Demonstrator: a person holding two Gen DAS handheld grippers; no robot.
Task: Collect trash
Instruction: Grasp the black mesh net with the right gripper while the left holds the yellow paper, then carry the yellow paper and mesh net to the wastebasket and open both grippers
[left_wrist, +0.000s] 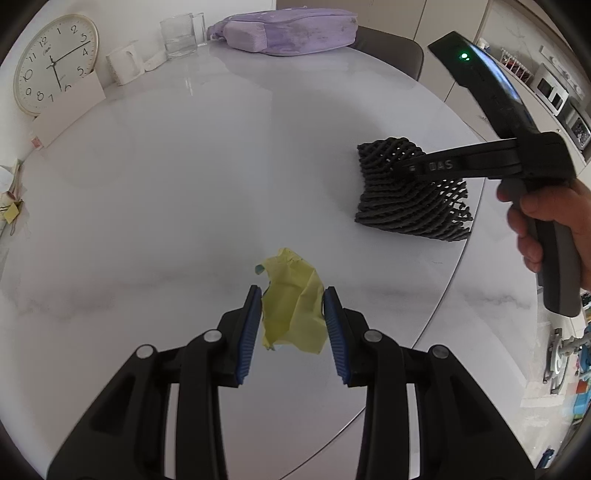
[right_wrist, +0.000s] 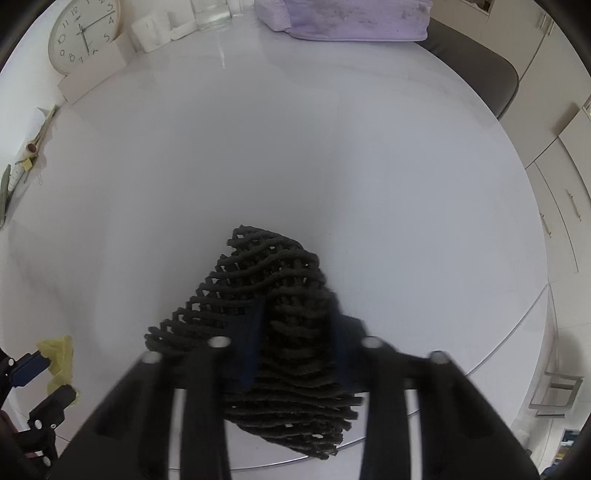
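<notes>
Two grippers, left gripper (left_wrist: 292, 295) jaws pinching yellow paper (left_wrist: 293, 306), right gripper (right_wrist: 295, 325) jaws clamping black foam net (right_wrist: 273, 295).

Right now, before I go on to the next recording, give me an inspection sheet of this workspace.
Surface: round white table, glossy.
Job's things: crumpled yellow paper between the left gripper pads; black foam net between the right gripper fingers.
Clutter: clock, purple bag, glass, white cup, papers at the left rim.
Grippers: both closed around their items.
Cables: nothing seen.
Surroundings: chair, cabinets, microwave.
</notes>
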